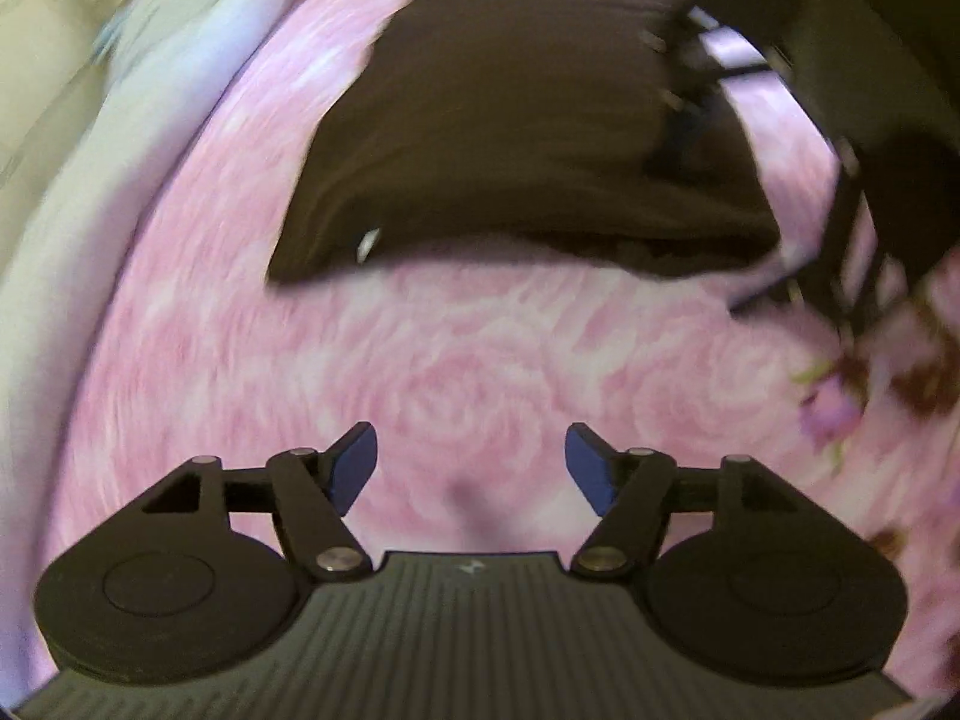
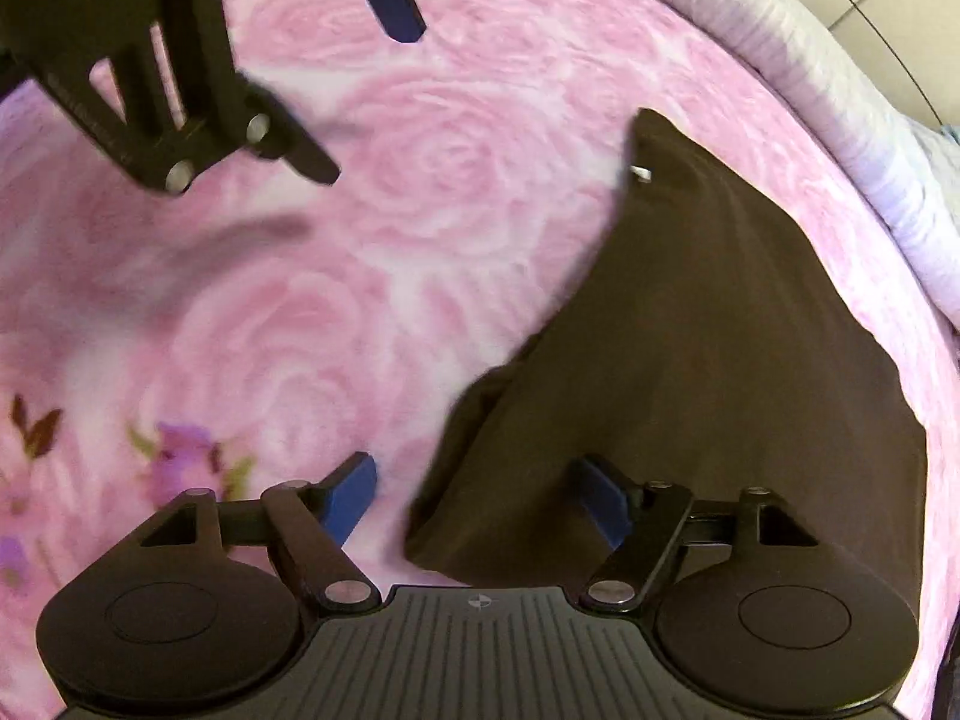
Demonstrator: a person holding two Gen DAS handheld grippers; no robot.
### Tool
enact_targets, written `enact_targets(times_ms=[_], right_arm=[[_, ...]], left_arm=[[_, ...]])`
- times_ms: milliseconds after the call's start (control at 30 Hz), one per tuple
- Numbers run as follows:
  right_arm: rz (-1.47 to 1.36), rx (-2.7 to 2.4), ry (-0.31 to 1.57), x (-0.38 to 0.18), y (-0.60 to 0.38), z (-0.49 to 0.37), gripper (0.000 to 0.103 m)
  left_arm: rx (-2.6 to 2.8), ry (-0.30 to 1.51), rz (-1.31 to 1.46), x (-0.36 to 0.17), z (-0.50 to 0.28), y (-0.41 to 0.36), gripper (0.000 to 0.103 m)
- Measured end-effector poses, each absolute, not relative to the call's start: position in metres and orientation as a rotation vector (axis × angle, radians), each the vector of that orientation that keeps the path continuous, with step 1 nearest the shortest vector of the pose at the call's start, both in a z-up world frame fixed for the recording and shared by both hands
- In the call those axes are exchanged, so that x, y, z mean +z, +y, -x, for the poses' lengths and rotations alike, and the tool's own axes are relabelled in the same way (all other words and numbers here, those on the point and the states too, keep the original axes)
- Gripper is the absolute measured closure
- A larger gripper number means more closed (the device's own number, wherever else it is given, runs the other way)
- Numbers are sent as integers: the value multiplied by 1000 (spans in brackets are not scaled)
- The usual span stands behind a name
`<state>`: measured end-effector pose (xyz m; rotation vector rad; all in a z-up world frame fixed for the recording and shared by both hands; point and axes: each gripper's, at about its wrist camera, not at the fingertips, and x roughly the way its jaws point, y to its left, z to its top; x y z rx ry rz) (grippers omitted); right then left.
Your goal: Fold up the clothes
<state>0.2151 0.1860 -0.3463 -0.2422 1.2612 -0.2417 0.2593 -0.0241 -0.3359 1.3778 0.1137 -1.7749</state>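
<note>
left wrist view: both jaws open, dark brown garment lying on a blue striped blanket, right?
Not quite. The left wrist view shows the dark brown garment lying on a pink rose-print blanket, not blue striped. The jaws of both grippers are open.

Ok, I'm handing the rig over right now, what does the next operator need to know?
Left claw: open, empty, over bare pink blanket, short of the garment.
Right claw: open, holding nothing, low at the near edge of the dark garment; one finger is over the cloth.
Garment: lies on the blanket in a compact, roughly folded shape, a small white tag at its far corner.
Done: it looks at least partly folded.
Left: check the fold, tidy that loose near edge. Views are blurred.
</note>
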Motion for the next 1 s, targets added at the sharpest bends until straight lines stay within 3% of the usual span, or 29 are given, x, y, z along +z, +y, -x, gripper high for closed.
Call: enact_targets(times_ms=[33,67,100,300,467,500,533,567,600,800,1000], right_arm=[[255,-267,1255,-344,185,-215,69],[262,-293,1251,-341,183,-214,85],[239,-310,1248,-337,177,-212,93],[105,-305,1182,-304,154,-198,95],[35,-334,1124,-277,146,-187,95],[20,-339,1115,-273,144,-184,95],[9,-339,1110,-269,144,-183,95],[-1,-337,1108,-266,144,-181,95],[-11,-326,1108,-264,143,-180,95],[-47,-190,1114,-255,160,-175,96],[-200,8,1085,-233,187,-157,96]], left_arm=[[-1793,58,-1396,-339,-259,-24,34],[-1809,-53,-1433,-346,-256,-27,34],[-1816,-171,-1470,-353,-253,-32,33],[-1827,-700,-1544,-390,-246,-74,33],[-1877,-911,-1592,-409,-240,-108,31],[-1890,-924,-1597,-409,-239,-115,34],[-1903,-931,-1604,-408,-238,-122,44],[-1914,-896,-1626,-405,-236,-127,79],[-1924,-860,-1648,-402,-235,-133,89],[-1977,-737,-1659,-363,-244,-112,94],[-2009,-637,-1870,-323,-250,-60,93]])
